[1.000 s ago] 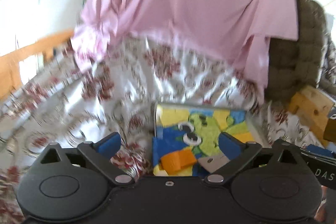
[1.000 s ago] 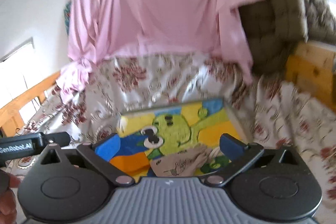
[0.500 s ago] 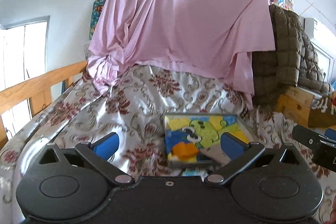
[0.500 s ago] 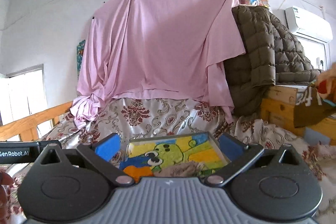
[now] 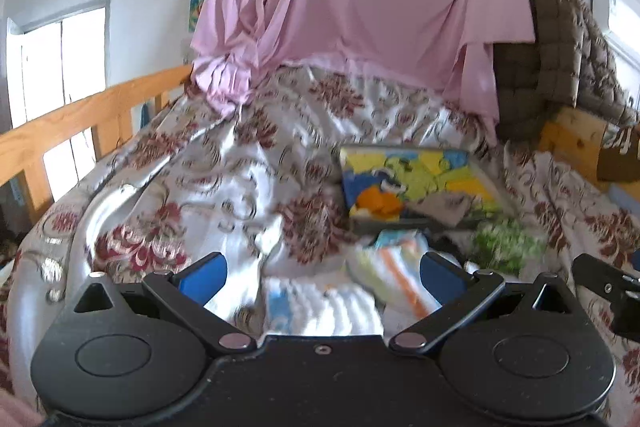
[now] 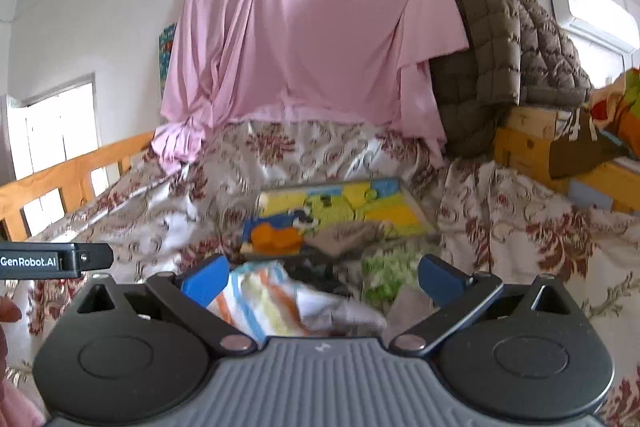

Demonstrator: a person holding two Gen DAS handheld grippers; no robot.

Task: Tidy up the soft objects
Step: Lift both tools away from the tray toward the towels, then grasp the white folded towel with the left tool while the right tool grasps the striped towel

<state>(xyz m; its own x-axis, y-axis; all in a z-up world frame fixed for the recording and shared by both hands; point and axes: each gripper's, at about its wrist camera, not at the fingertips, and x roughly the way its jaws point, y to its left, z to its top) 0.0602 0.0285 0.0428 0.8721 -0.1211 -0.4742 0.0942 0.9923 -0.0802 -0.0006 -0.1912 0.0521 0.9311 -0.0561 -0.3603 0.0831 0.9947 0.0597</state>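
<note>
A: Item one, soft pieces. We count a striped cloth [image 6: 268,303], a green-patterned one [image 6: 386,269] and a dark one [image 6: 316,269] loose on the bed [image 6: 520,227], just in front of the cartoon-print tray [image 6: 416,213].

B: In the tray?

A: One tan piece [image 6: 344,237], as far as we can tell. We judge the sorting barely begun.

B: Tongs?

A: Left tongs [image 5: 322,273] and right tongs [image 6: 322,277] both spread apart, holding nothing, over the pile.

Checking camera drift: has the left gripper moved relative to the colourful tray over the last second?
Yes. The left gripper has backed away: the colourful tray now lies well beyond its fingers, with striped cloths between them.
</note>
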